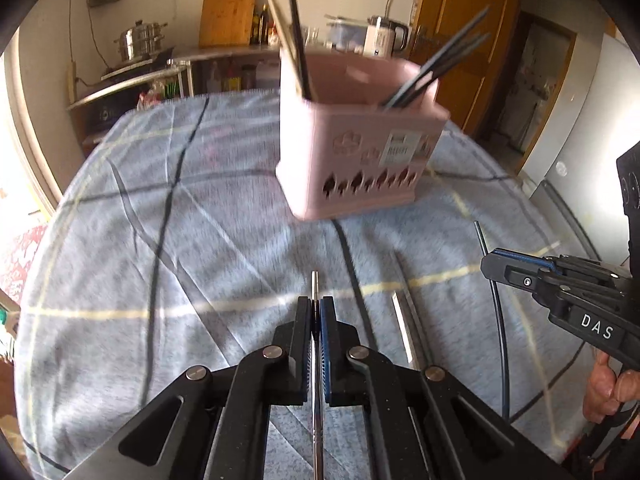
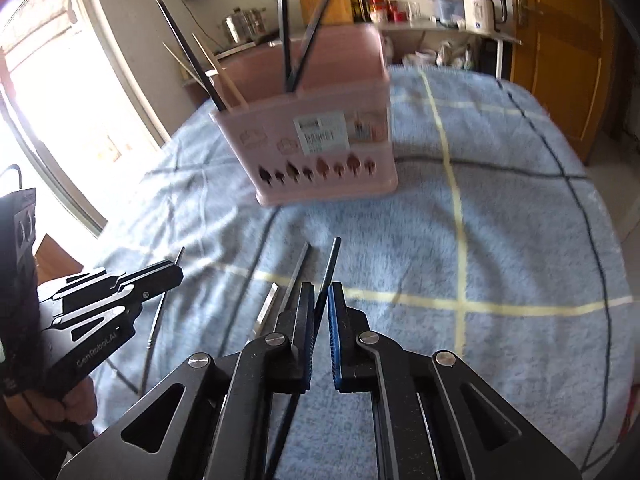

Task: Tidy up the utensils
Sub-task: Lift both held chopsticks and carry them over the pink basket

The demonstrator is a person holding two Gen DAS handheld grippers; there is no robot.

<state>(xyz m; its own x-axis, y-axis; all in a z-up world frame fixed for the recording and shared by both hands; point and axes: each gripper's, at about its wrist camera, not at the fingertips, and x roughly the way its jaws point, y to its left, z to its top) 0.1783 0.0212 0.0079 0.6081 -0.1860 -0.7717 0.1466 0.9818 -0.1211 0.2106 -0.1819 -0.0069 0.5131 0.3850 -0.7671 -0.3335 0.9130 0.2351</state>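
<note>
A pink utensil holder stands upright on the blue checked cloth, with several dark chopsticks and some wooden ones in it; it also shows in the right wrist view. My left gripper is shut on a silver metal chopstick above the cloth; it shows at the left of the right wrist view. My right gripper is shut on a black chopstick; it shows at the right of the left wrist view. Silver chopsticks lie on the cloth between the grippers.
The table with the blue cloth fills both views. Behind it a counter holds a steel pot, a cutting board, bottles and a white kettle. A wooden door stands at the right.
</note>
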